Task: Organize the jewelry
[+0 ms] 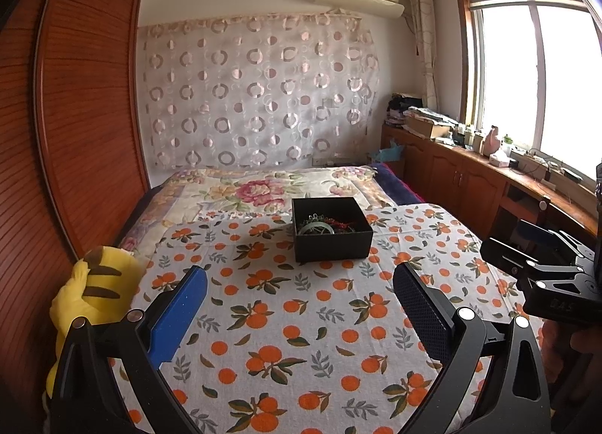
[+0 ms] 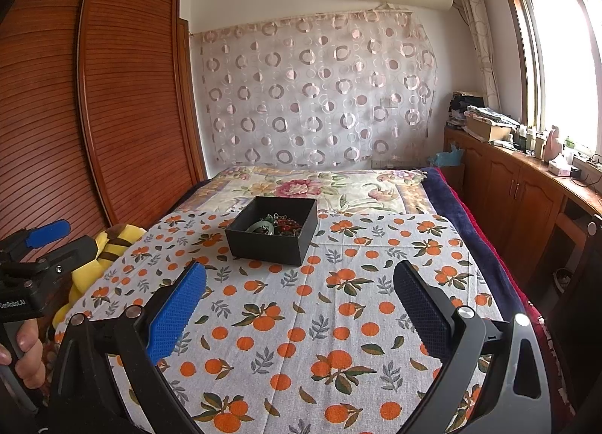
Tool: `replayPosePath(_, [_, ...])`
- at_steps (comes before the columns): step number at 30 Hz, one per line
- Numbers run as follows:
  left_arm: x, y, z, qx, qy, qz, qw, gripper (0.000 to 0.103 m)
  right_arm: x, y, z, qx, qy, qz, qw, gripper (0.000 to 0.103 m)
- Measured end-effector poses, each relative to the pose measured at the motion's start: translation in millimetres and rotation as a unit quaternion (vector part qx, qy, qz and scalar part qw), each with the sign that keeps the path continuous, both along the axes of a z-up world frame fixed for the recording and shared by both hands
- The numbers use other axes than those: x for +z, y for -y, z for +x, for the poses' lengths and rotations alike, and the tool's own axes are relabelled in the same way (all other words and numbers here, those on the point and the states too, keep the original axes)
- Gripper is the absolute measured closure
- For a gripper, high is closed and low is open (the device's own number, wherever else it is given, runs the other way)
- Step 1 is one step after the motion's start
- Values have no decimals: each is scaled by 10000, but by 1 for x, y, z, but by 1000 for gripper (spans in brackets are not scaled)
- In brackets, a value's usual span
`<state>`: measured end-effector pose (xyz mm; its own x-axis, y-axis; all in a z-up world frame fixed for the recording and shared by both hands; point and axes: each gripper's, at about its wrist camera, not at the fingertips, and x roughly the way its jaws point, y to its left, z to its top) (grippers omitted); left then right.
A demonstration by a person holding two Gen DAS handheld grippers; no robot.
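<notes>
Jewelry (image 1: 323,228) lies heaped in a small open black box (image 1: 332,246) set on the bed, on the cloth printed with oranges and leaves (image 1: 286,325), just short of where that cloth meets the floral quilt (image 1: 240,189). Box is square, matte, lidless, with upright walls; it rests flat. Contents, as seen from the right wrist view: a pale green ring-shaped piece (image 2: 259,226) toward the near left, a tangle of red strands or beads (image 2: 288,225) to its right, darker green bits and thin metallic loops behind. Individual pieces are too small and too tangled to separate further. Left gripper (image 1: 301,302) hovers above the orange-print cloth, near side of the box, fingers spread wide with nothing between them; one pad is bright blue (image 1: 180,315), the other dark and mesh-textured (image 1: 423,311). Right gripper (image 2: 301,302) is held likewise, jaws wide apart and empty, well short of the box, which sits slightly left of its centre line. Each gripper shows at the edge of the other's view; a hand (image 2: 26,355) grips the left handle. Yellow plush toy with brown stripes (image 1: 94,283) sits at the left edge of the bed, against the louvred wooden wardrobe (image 1: 75,133). Window (image 1: 534,76) on the right gives strong daylight.
</notes>
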<state>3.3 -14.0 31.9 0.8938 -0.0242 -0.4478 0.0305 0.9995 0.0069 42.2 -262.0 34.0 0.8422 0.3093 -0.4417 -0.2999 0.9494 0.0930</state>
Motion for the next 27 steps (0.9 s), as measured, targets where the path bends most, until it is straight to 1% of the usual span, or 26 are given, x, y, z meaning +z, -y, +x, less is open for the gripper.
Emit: replayPosePath(27, [4, 0, 0, 25, -24, -29, 10000, 7, 0, 0, 0, -3, 2, 5, 10000, 3])
